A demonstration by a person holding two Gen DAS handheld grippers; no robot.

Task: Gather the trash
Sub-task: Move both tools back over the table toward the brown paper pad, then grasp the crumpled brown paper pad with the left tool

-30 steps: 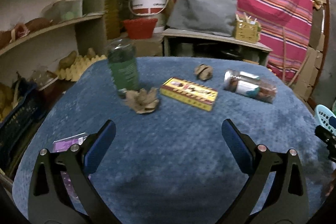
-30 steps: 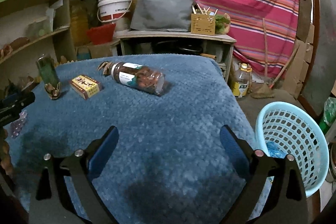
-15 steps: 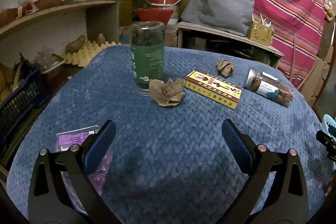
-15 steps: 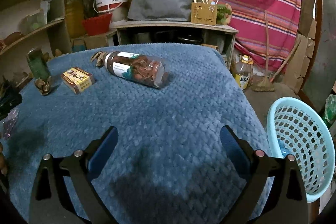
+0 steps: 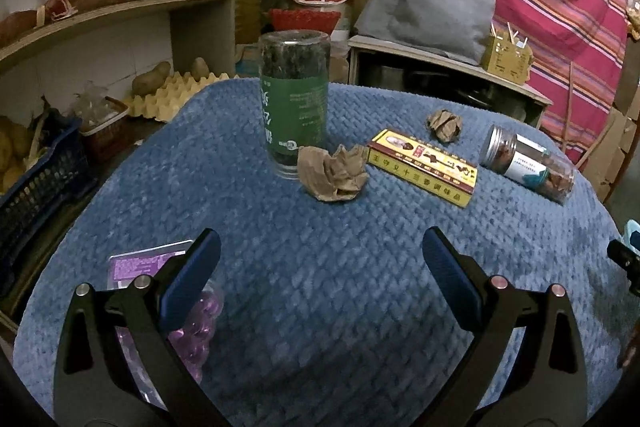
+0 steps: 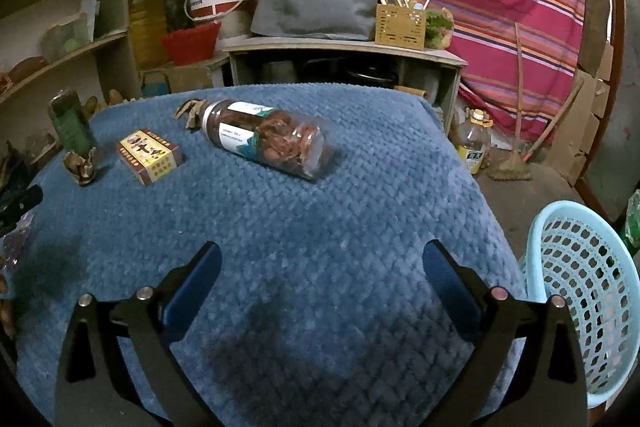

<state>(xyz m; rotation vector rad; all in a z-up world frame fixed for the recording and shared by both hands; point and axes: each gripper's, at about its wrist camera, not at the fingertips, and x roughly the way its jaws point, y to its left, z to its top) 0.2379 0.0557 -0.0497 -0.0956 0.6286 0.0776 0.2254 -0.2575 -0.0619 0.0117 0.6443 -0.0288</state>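
Observation:
A crumpled brown paper ball (image 5: 334, 173) lies on the blue cloth-covered table (image 5: 340, 287), touching the foot of a green-labelled jar (image 5: 294, 103). A second paper ball (image 5: 444, 125) lies farther back. My left gripper (image 5: 320, 259) is open and empty, a short way in front of the near ball. My right gripper (image 6: 320, 263) is open and empty over the table's right part. A light blue basket (image 6: 580, 291) stands on the floor to its right. Both paper balls also show in the right wrist view (image 6: 82, 167), (image 6: 190, 113).
A yellow box (image 5: 422, 167) and a jar on its side (image 5: 526, 169) lie behind the near ball. A packet of purple beads (image 5: 160, 291) lies under my left finger. Shelves (image 5: 100, 15) stand left, a low cabinet (image 5: 440, 67) behind the table.
My left gripper has moved forward and left toward the green jar and the near paper ball. My right gripper has edged forward. Both stayed open.

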